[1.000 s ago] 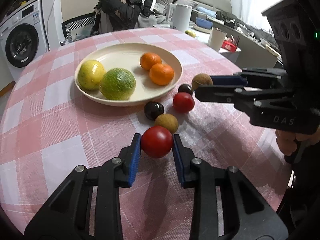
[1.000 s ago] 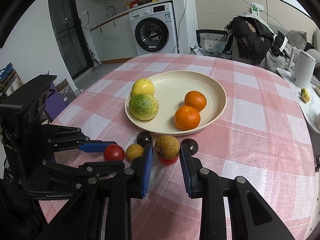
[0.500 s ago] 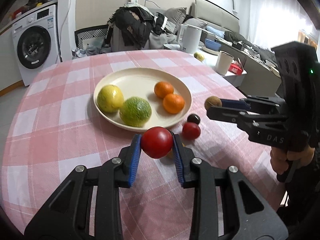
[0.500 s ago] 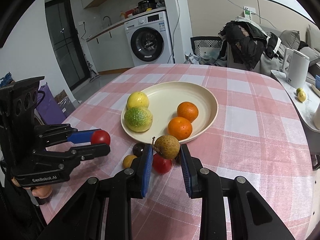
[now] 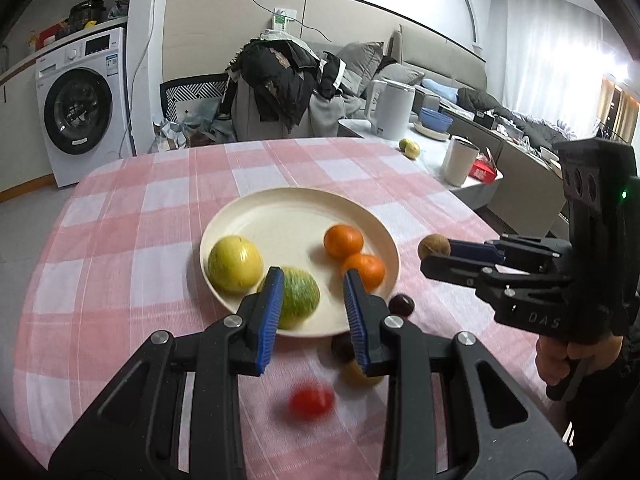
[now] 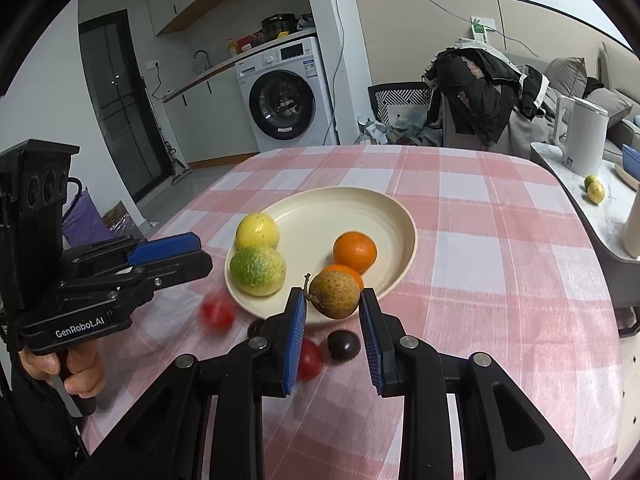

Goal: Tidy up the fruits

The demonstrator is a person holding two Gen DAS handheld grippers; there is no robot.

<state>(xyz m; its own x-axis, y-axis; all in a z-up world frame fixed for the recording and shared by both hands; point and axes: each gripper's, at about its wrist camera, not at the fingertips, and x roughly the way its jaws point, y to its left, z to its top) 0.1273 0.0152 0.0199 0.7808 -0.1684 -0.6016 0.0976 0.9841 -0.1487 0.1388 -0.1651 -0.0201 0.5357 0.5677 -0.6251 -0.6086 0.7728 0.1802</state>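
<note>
My left gripper (image 5: 312,292) is open and empty above the near rim of the cream plate (image 5: 280,216). A red tomato (image 5: 311,401) shows blurred on the cloth below it, also seen in the right wrist view (image 6: 218,314). My right gripper (image 6: 333,310) is shut on a brown longan (image 6: 334,294), held above the plate's near edge (image 6: 400,216); it shows in the left wrist view (image 5: 434,246). The plate holds a yellow fruit (image 5: 235,264), a green fruit (image 5: 300,298) and two oranges (image 5: 343,240).
On the pink checked tablecloth (image 6: 500,264) near the plate lie a second red tomato (image 6: 310,358), a dark plum (image 6: 343,345), another dark fruit (image 5: 401,305) and a yellowish longan (image 5: 354,374). A side table with a white kettle (image 5: 390,110) stands right.
My left gripper opened and the red tomato it held dropped to the cloth, blurred in motion. Both grippers rose and moved toward the plate; the right still holds the longan.
</note>
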